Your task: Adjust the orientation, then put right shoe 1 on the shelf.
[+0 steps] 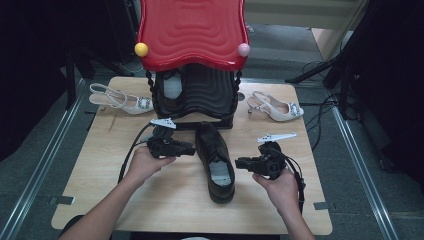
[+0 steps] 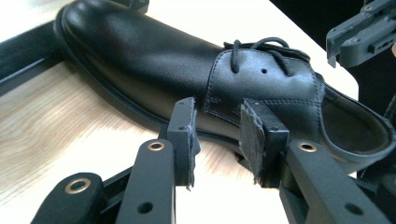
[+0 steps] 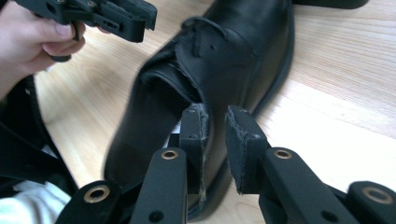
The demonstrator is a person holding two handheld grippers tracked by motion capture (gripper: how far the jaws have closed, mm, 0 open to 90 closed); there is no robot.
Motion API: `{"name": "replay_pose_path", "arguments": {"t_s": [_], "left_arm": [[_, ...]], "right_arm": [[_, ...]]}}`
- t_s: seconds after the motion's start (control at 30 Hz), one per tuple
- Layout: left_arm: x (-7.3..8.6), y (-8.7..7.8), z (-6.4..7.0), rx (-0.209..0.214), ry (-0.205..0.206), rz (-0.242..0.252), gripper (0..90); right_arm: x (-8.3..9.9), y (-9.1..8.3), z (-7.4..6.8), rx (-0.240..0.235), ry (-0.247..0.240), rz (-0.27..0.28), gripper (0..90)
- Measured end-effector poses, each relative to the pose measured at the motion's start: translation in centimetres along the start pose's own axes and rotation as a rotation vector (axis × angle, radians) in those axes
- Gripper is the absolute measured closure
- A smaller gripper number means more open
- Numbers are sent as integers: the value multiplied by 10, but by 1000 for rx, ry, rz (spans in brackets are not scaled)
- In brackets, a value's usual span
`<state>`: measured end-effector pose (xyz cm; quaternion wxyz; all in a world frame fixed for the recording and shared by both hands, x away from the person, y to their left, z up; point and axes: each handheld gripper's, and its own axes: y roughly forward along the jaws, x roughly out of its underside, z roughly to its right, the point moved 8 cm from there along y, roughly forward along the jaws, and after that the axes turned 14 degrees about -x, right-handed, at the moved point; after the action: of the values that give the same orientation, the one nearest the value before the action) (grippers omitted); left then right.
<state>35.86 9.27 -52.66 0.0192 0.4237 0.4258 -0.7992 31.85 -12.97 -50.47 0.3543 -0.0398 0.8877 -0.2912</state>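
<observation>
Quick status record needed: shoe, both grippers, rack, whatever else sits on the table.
black shoe: flat on the table, toe toward the rack, laces tied
left gripper: open, at the shoe's left side, not touching
right gripper: open, at the shoe's right side, nothing held
rack: black, behind the shoe, red top
white heeled sandals: one at left, one at right

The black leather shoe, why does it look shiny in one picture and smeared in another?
Left gripper view: the black leather lace-up shoe is sharp, with soft glare along its toe. Right gripper view: its heel end looks blurred. High view: evenly lit, dark surroundings.
</observation>
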Motion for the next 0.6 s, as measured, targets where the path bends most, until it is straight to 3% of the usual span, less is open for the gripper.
{"name": "replay_pose_path", "arguments": {"t_s": [0.07, 0.13, 0.17, 0.37, 0.47, 0.6], "left_arm": [[0, -6, 5, 38, -8, -6, 750], [-1, -16, 11, 62, 26, 13, 865], [-2, -18, 13, 72, 25, 19, 889], [-6, -30, 18, 82, 28, 20, 896], [-10, -35, 20, 76, 51, 16, 886], [-28, -45, 18, 64, 55, 49, 870]], "right_arm": [[-1, 0, -5, -19, 5, 0, 752], [-2, 2, -10, -41, 12, 1, 734], [-2, 4, -12, -46, 11, -11, 733], [-2, 15, -18, -57, 12, -61, 732], [-4, 19, -24, -78, 17, -76, 717], [-6, 26, -31, -93, 40, -98, 709]]}}
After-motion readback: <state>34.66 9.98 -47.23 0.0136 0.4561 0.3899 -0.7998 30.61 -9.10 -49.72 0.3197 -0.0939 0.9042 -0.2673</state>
